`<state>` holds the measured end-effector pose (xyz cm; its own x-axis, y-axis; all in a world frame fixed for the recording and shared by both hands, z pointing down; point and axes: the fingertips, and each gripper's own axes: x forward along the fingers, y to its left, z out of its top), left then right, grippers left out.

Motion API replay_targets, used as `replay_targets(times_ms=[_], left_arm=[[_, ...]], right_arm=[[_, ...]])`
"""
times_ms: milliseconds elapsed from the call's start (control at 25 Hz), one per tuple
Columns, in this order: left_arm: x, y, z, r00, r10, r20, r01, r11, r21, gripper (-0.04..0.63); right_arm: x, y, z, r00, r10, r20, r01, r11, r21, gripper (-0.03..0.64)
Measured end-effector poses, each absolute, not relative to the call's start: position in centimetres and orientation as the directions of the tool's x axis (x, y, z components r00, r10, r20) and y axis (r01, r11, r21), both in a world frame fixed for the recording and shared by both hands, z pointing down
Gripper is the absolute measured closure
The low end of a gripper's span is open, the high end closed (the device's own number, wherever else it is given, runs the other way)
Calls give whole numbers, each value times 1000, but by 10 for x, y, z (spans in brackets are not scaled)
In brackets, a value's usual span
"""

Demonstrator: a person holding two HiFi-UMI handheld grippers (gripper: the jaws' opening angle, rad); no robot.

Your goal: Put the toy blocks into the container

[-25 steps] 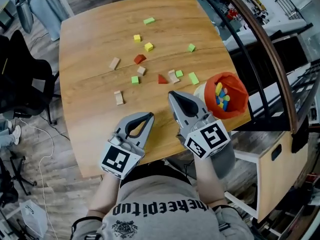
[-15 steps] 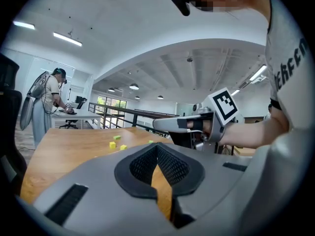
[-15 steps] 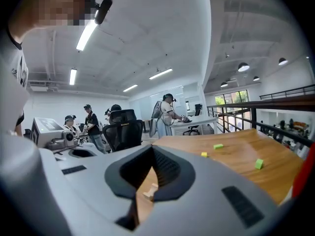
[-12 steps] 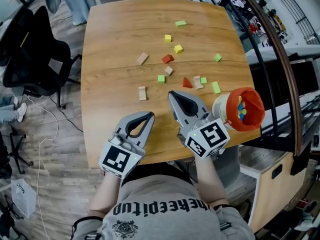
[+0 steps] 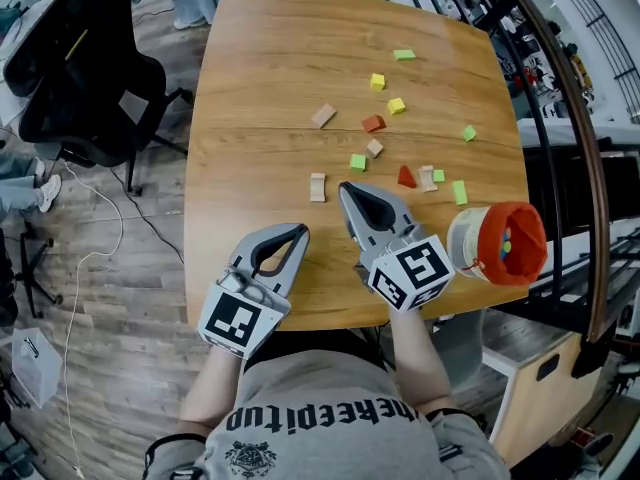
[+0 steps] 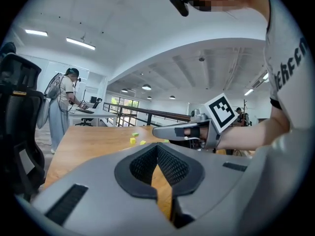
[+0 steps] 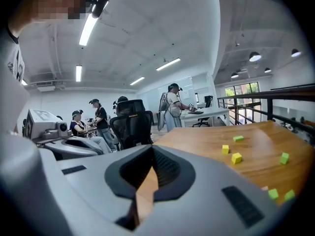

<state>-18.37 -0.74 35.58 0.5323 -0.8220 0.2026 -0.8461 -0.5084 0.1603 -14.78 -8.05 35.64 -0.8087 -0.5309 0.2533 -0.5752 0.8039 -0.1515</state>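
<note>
Several small toy blocks, green, yellow, red and plain wood, lie scattered over the far right half of the wooden table (image 5: 250, 88). An orange container (image 5: 497, 243) stands at the table's right front corner with coloured blocks inside. My right gripper (image 5: 347, 190) is shut and empty, its tip just right of a wooden block (image 5: 318, 186) and below a green block (image 5: 357, 162). My left gripper (image 5: 298, 232) is also shut and empty, lower left over bare table. In the right gripper view its shut jaws face yellow blocks (image 7: 236, 157). The left gripper view shows the right gripper (image 6: 182, 131) ahead.
A black office chair (image 5: 85, 78) stands left of the table on the wooden floor, with cables beside it. A curved dark railing (image 5: 560, 98) runs along the right. People work at desks in the background (image 7: 174, 104). The table's left half is bare wood.
Both grippers, still shut, have shifted left along the table's front edge, away from the container. The blocks and the container now sit further right in the head view.
</note>
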Motion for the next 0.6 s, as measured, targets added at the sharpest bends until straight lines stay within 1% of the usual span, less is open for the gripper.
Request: replay_targets(times_ms=[280, 600], left_arm=[[-201, -12, 368, 526, -823, 215, -849, -495, 183, 581], [-204, -18, 382, 550, -805, 223, -833, -508, 221, 581]], right_arm=[[-163, -89, 394, -782, -521, 343, -595, 789, -156, 604], [-170, -88, 439, -748, -489, 449, -612, 770, -182, 601]])
